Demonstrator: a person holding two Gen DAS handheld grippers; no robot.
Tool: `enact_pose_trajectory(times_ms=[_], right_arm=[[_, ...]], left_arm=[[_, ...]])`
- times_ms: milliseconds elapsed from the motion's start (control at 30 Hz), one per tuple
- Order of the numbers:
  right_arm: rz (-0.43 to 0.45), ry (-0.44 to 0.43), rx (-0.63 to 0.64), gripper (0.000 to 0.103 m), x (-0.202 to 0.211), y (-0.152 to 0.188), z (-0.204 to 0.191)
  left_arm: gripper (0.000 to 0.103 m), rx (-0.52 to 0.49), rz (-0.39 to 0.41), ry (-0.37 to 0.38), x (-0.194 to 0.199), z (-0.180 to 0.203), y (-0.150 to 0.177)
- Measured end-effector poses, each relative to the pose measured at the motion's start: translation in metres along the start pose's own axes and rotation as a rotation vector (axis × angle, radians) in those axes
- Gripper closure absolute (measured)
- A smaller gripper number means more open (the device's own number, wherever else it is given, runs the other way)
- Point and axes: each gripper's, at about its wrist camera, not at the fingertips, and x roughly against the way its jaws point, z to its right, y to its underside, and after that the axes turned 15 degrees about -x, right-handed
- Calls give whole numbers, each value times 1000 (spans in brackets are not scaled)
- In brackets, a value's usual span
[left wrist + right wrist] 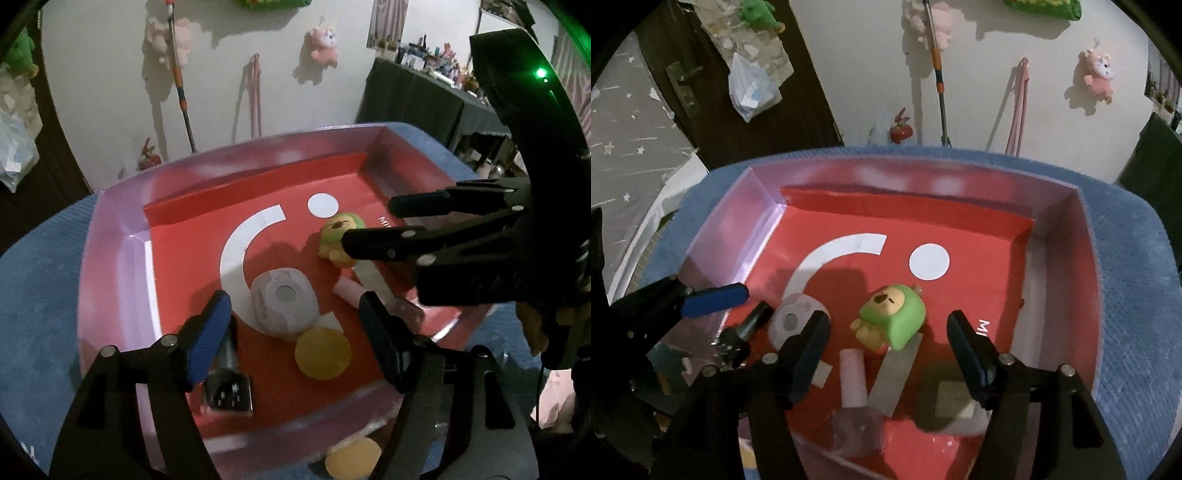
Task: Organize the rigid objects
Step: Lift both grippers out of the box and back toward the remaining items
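Two grippers hang over a red-floored box point(122, 266) with pale pink walls, which sits on a blue fuzzy cloth point(37, 288). Low in the left wrist view, the left gripper point(295, 317) has its jaws standing apart with nothing clamped; between and beyond its fingers lie a grey-white tape roll point(284, 301) and, nearer the lower edge, a yellow disc point(322, 353). A dark bottle with a clear square cap point(229, 391) lies just beside the left finger, at the lower left of the box floor. A second yellow disc point(352, 463) sits outside the box at the bottom edge of the frame.

In the right wrist view, the right gripper point(888, 332) is likewise spread and holds nothing. A green-hooded bear toy point(892, 321) lies on the red floor at the centre of the frame, between the fingertips but not touched by them. Below it are a pink tube point(852, 380) and a flat grey strip point(895, 376), side by side, with a pale block point(955, 406) at the lower right near the right finger.
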Motion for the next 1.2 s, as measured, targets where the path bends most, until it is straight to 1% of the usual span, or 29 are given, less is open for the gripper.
enact_pose_trajectory(times_ms=[33,100,267,333,367,400,467,533,633,700,767,867,967,1033,1200], right_arm=[[10,-6,-1,32,6,1,-1],[42,-14,3,29,22,6,-4],[134,-28,25,21,67,24,-10],[175,-40,29,14,87,34,-12],[197,-46,30,12,97,39,-13],[225,-51,34,9,109,45,-15],[278,-55,44,5,130,57,-19],[327,-51,61,1,148,71,-23],[409,-43,83,0,172,94,-25],[473,-33,93,0,187,114,-27],[532,-19,93,0,200,136,-26],[583,-15,91,0,208,164,-24],[608,0,77,0,205,189,-20],[618,20,58,0,196,207,-17],[593,57,46,0,167,239,-10]], left_arm=[[32,3,17,-9,8,3,2],[26,5,50,-23,22,7,6],[24,17,146,-66,59,21,19],[22,26,180,-69,75,25,26],[20,30,194,-74,80,26,29],[16,33,211,-84,86,28,31],[12,37,259,-109,102,36,39],[11,43,305,-134,117,41,48],[10,63,354,-154,134,47,61],[6,80,391,-178,144,52,73],[6,86,419,-194,150,57,83],[6,100,445,-214,157,66,101],[6,120,448,-250,156,78,119],[6,133,452,-237,152,86,133],[6,180,403,-221,137,92,154]])
